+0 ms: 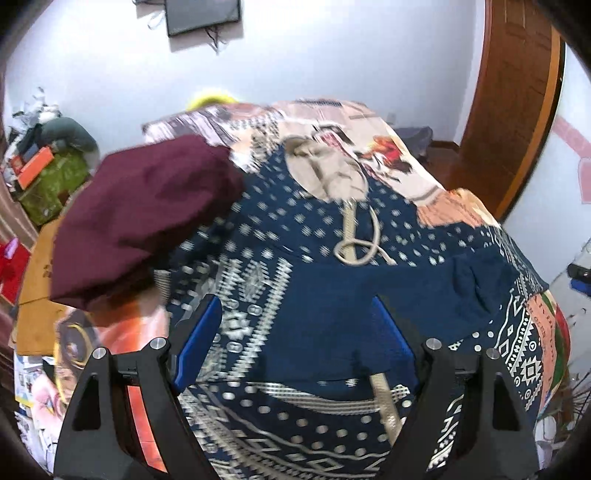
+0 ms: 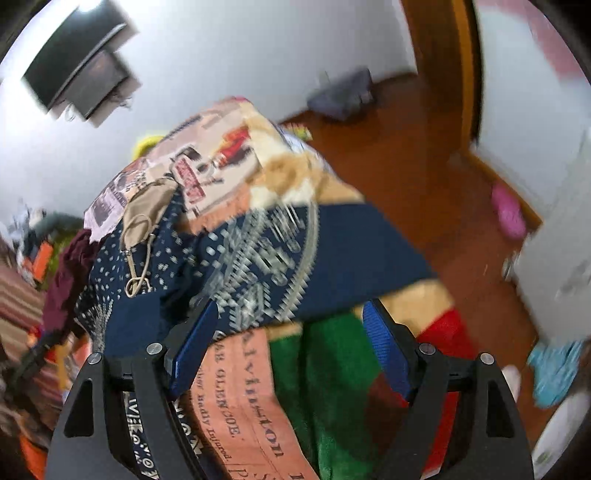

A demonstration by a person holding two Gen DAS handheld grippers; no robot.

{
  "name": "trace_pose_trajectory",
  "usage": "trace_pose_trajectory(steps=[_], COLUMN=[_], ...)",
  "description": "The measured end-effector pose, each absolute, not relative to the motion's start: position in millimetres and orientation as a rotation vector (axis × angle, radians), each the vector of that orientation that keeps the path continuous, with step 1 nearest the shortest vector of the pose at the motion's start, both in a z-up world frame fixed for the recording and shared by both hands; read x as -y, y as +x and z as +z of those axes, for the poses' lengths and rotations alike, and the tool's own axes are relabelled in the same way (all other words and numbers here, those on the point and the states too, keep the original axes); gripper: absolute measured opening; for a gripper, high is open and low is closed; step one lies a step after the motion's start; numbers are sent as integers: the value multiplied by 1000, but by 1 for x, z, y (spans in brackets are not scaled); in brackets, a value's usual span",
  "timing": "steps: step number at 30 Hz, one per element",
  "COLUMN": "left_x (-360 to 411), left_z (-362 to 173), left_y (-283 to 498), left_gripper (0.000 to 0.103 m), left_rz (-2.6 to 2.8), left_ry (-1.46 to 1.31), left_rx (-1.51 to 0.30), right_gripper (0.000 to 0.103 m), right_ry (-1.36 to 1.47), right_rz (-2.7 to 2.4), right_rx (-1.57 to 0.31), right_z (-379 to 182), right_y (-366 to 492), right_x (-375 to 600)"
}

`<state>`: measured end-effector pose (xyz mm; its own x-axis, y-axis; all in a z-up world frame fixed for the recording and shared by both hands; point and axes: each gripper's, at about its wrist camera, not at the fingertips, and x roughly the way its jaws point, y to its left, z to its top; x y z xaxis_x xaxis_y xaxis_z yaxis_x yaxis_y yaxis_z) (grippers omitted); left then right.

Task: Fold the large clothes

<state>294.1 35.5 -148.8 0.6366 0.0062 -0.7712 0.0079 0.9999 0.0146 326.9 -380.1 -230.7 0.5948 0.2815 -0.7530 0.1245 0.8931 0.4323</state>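
A: While both views are blurred, where's the garment?
B: Navy patterned garment (image 1: 332, 295) lies spread over the bed (image 1: 399, 147), on a printed patchwork cover. White dots and geometric bands on it, plus a plain navy part near the left hand-held gripper (image 1: 299, 339).

A: Left one's state?
B: Released. Blue pads stand wide apart above the navy cloth, nothing pinched between them.

A: Right hand-held gripper (image 2: 291, 347)?
B: Also released, pads apart. Green, red and salmon printed parts of the cover show between them; the navy garment (image 2: 351, 254) sits just beyond the fingertips. Not gripping any cloth.

A: Other clothes?
B: Maroon garment (image 1: 144, 218) bunched at the left side of the bed, touching the navy one's edge. Beige piece with a cord (image 1: 332, 177) lies farther up, its cord looping onto the dotted navy fabric.

A: Background?
B: White wall (image 1: 332, 55) with a dark screen (image 1: 203, 14) mounted on it, wooden door (image 1: 517, 110) to the right, reddish wood floor (image 2: 424, 155), clutter pile (image 1: 48, 155) far left.
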Motion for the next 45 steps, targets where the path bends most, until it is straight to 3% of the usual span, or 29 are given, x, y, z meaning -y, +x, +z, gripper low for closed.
trace_pose_trajectory(steps=[6, 18, 20, 22, 24, 38, 45], left_x=[-19, -20, -22, -26, -30, -55, -65], left_z=[-190, -225, -225, -223, -220, -172, -166], left_y=[311, 325, 324, 321, 317, 283, 267], left_gripper=[82, 82, 82, 82, 82, 82, 82], left_rz=[-30, -28, -23, -16, -7, 22, 26], left_ry=[13, 17, 11, 6, 6, 9, 12], left_rx=[-968, -1030, -1029, -1024, -1015, -901, -886], right_gripper=[78, 76, 63, 29, 11, 9, 9], right_ry=[688, 748, 695, 652, 612, 366, 335], right_rz=[78, -66, -110, -137, -134, 209, 419], right_rx=[-1036, -968, -972, -972, -962, -634, -762], right_z=[-278, -300, -294, -290, -278, -103, -124], right_y=[346, 389, 397, 403, 404, 358, 364], right_x=[404, 425, 422, 422, 419, 321, 237])
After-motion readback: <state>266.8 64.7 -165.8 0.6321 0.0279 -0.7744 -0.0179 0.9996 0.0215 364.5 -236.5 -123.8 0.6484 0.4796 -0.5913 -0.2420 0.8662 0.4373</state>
